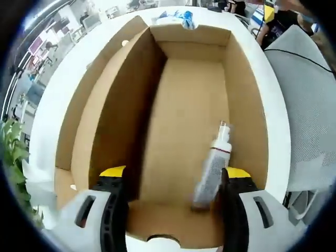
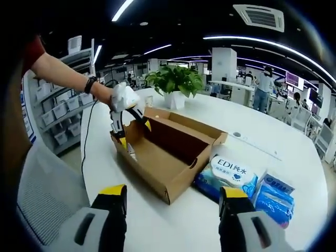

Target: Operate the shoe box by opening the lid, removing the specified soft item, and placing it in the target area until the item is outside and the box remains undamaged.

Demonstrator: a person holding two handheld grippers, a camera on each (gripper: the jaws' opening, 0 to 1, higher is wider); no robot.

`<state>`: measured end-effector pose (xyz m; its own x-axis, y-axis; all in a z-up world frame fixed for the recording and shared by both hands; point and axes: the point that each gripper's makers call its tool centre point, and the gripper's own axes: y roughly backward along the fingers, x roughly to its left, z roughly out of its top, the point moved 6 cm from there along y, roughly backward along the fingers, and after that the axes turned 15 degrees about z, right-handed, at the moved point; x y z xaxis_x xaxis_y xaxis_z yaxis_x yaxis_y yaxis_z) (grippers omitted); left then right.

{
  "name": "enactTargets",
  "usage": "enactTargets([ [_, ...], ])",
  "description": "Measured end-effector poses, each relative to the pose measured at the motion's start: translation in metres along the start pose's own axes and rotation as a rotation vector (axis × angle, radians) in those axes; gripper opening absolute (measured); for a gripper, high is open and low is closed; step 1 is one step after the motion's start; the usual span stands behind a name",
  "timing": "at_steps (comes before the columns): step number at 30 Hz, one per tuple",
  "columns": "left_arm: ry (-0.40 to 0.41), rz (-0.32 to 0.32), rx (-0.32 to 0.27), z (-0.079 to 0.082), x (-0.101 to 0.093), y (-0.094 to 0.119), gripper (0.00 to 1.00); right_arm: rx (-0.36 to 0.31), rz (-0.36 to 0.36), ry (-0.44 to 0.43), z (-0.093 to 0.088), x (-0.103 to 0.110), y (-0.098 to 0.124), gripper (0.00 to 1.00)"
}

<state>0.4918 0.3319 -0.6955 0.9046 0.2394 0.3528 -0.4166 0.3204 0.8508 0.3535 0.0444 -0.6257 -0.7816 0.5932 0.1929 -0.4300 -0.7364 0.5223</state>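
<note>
— Where are we? I see a white table (image 2: pixel 294 173), and the open box (image 2: pixel 163 152) on it.

— Lid's already folded back. The left gripper (image 1: pixel 170 178) hangs over the near end of the box, jaws apart, nothing between them. The right gripper (image 2: pixel 172 197) waits well back from the box, jaws also spread and empty.

— And the thing to take out?

— A small tube (image 1: pixel 212 168), lying on the box floor by the side wall, just beside one left jaw. Wipe packs (image 2: pixel 231 176) sit outside, touching the box's end; a plant (image 2: pixel 173 81) stands beyond.

— What might go wrong?

— I'd say the tube sits so near the wall that a jaw could jam against the cardboard and crease it, or nudge the tube away. It looks slick, so a shallow pinch may let it slip
</note>
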Motion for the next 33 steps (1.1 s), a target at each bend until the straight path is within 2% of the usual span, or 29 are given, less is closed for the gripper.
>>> enactTargets([
  [2, -0.007, -0.004, 0.001, 0.000, 0.000, 0.000, 0.69, 0.003, 0.004, 0.000, -0.001, 0.002, -0.001, 0.70],
  [7, -0.096, -0.034, -0.007, 0.002, -0.009, 0.004, 0.69, 0.007, 0.009, 0.001, -0.004, 0.006, -0.001, 0.70],
  [11, -0.134, -0.035, 0.007, 0.001, -0.011, 0.003, 0.68, 0.006, 0.011, -0.006, -0.005, 0.007, -0.002, 0.69],
  [18, -0.181, -0.061, 0.013, 0.000, -0.025, -0.004, 0.61, 0.003, 0.006, -0.010, -0.004, 0.006, -0.001, 0.69],
  [20, -0.191, -0.062, -0.007, 0.005, -0.029, -0.006, 0.56, 0.006, 0.007, -0.012, -0.005, 0.006, -0.001, 0.69],
  [24, -0.229, -0.088, -0.008, 0.008, -0.038, -0.011, 0.46, 0.020, 0.006, -0.009, -0.006, 0.005, 0.000, 0.69],
  [26, -0.249, -0.115, -0.005, 0.009, -0.045, -0.011, 0.34, 0.016, 0.005, -0.016, -0.006, 0.004, 0.002, 0.67],
  [27, -0.250, -0.142, 0.003, 0.009, -0.050, -0.011, 0.25, 0.013, 0.004, -0.021, -0.007, 0.003, 0.003, 0.66],
  [28, -0.275, -0.176, 0.018, 0.006, -0.055, -0.010, 0.22, 0.008, 0.000, -0.029, -0.007, 0.003, 0.004, 0.66],
  [30, -0.303, -0.160, 0.010, 0.006, -0.056, -0.011, 0.20, 0.001, 0.000, -0.040, -0.008, 0.003, 0.004, 0.66],
  [33, -0.277, -0.154, 0.010, 0.005, -0.053, -0.012, 0.20, 0.004, -0.002, -0.047, -0.010, 0.003, 0.004, 0.66],
])
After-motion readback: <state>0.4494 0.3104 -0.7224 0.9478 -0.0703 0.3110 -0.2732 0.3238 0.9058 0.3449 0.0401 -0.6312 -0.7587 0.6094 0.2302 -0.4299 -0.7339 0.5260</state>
